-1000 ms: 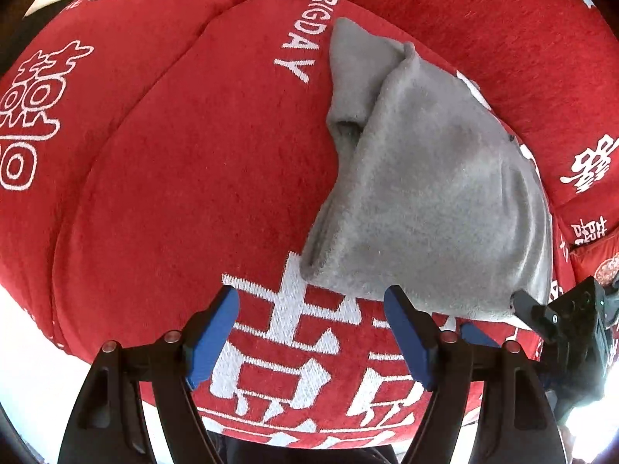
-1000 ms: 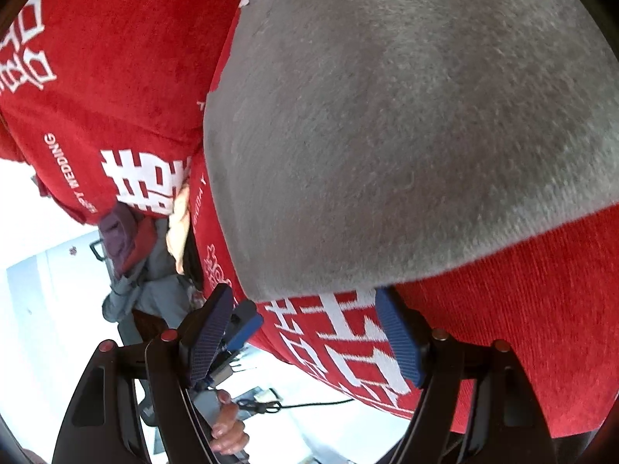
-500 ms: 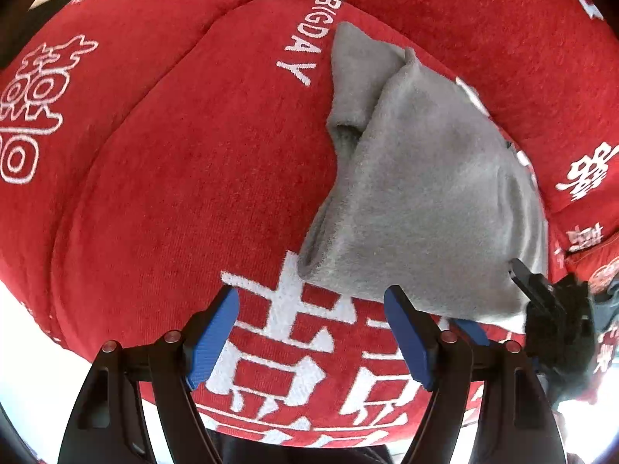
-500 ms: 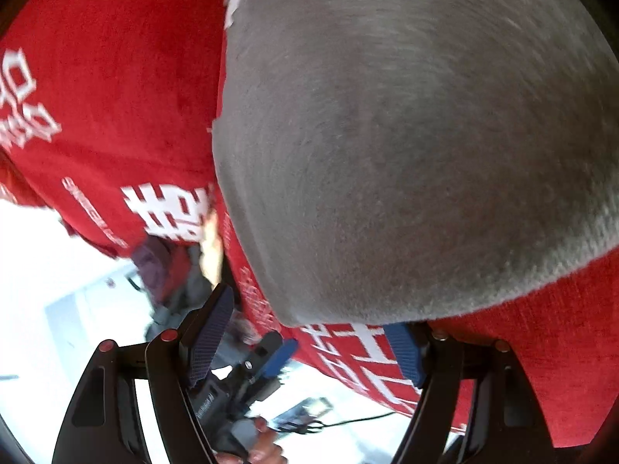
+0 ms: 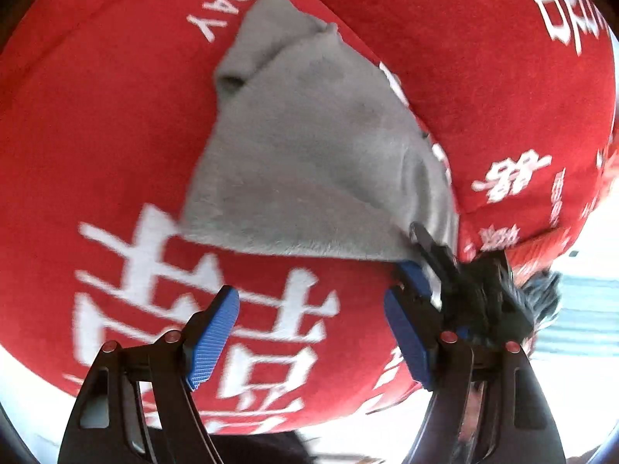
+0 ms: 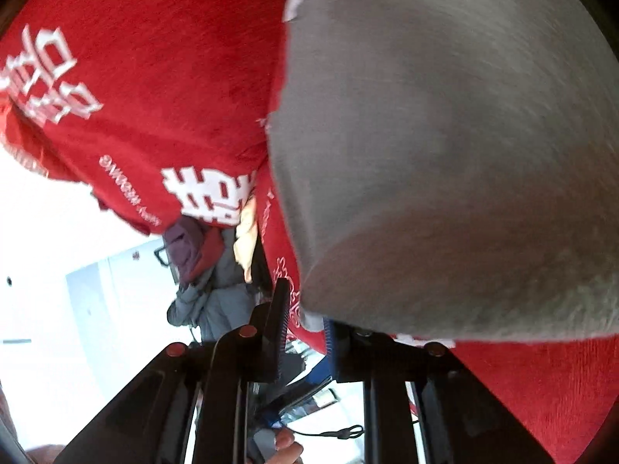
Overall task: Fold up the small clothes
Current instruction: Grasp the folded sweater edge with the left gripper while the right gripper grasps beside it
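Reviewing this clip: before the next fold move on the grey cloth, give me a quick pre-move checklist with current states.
1. Right tongs closed on the near corner of the grey fleece cloth: ok, jaws nearly together at its edge.
2. Pinch holds every layer: cannot tell, the cloth hides the pads.
3. Left tongs open and free: ok, empty above the red cushion with white lettering.
4. Left tongs at the cloth edge: not ok, short of it.
5. Cloth flat: not ok, far corner bunched.

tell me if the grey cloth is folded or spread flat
Partly folded: the grey cloth has a flap doubled over at its far end, and the right tongs pinch its near corner.
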A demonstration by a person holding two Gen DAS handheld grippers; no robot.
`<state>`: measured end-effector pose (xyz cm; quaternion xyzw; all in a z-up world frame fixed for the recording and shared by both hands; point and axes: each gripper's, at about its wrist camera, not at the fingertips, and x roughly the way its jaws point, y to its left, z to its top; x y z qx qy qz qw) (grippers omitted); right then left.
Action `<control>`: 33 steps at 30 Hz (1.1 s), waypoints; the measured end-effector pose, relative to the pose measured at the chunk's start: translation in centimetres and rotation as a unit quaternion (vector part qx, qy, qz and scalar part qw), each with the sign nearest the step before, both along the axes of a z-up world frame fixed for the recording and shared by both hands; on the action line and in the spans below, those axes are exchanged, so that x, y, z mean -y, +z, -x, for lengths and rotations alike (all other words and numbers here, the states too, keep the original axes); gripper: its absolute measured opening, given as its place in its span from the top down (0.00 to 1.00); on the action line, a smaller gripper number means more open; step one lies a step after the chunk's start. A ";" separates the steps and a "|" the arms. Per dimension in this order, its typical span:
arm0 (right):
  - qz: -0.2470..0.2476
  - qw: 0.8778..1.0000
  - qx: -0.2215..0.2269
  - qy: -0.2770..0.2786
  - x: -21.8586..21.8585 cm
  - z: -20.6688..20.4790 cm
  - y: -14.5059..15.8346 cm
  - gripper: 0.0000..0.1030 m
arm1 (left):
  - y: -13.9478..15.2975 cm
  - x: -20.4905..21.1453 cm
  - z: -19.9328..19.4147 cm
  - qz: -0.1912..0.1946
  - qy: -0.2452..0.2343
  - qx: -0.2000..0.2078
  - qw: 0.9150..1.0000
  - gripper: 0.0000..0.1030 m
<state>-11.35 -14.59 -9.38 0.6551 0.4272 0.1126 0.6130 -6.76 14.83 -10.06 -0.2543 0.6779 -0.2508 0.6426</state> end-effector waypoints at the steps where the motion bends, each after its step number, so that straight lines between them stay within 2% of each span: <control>1: 0.004 1.000 0.003 0.007 0.0 -0.2 0.4 0.82 | -0.3 0.4 -0.3 0.011 0.018 -0.006 1.000 0.25; 5: 0.012 1.000 0.007 0.023 -0.1 -0.4 1.0 0.82 | -1.0 1.5 -1.6 0.039 0.082 -0.009 0.996 0.25; 9: 0.009 0.999 -0.006 0.030 0.0 0.1 0.4 0.82 | -1.1 2.1 -3.0 0.016 0.117 0.008 0.993 0.25; 14: 0.019 0.998 -0.024 0.059 0.3 1.0 0.6 0.81 | -1.3 1.4 -4.1 -0.037 0.149 0.023 0.988 0.27; 15: 0.030 0.996 -0.030 0.074 0.4 1.1 1.0 0.79 | -1.2 1.4 -4.3 -0.050 0.152 0.028 0.987 0.40; 16: 0.041 0.995 -0.035 0.083 0.6 1.2 1.3 0.79 | -1.2 1.4 -4.4 -0.068 0.151 0.032 0.986 0.48; 18: 0.068 0.991 -0.043 0.108 1.2 1.3 2.3 0.79 | -1.0 1.5 -4.8 -0.094 0.140 0.048 0.985 0.79; 19: 0.082 0.989 -0.046 0.117 1.7 1.3 2.8 0.75 | -0.8 1.5 -4.9 -0.107 0.135 0.057 0.983 0.84; 22: 0.137 0.979 -0.054 0.139 3.4 0.5 5.0 0.33 | 0.4 2.2 -5.0 -0.149 0.098 0.108 0.978 0.90; 24: 0.169 0.972 -0.051 0.153 4.7 -1.2 6.6 0.31 | 1.5 3.9 -4.7 -0.188 0.050 0.158 0.968 0.90; 25: 0.179 0.970 -0.050 0.159 5.0 -2.1 7.1 0.31 | 2.2 4.8 -4.4 -0.210 0.023 0.191 0.959 0.90; 27: 0.210 0.958 -0.049 0.189 5.4 -5.3 8.5 0.28 | 3.4 6.4 -3.5 -0.243 -0.025 0.251 0.937 0.90; 28: 0.217 0.954 -0.048 0.203 5.2 -6.6 8.8 0.23 | 4.0 7.3 -3.0 -0.257 -0.048 0.281 0.923 0.90; 30: 0.232 0.940 -0.044 0.248 4.3 -10.4 9.5 0.21 | 5.2 8.7 -2.1 -0.267 -0.092 0.336 0.899 0.90; 33: 0.239 0.913 -0.039 0.327 1.3 -16.7 9.5 0.13 | 6.0 10.1 -1.4 -0.274 -0.140 0.387 0.869 0.90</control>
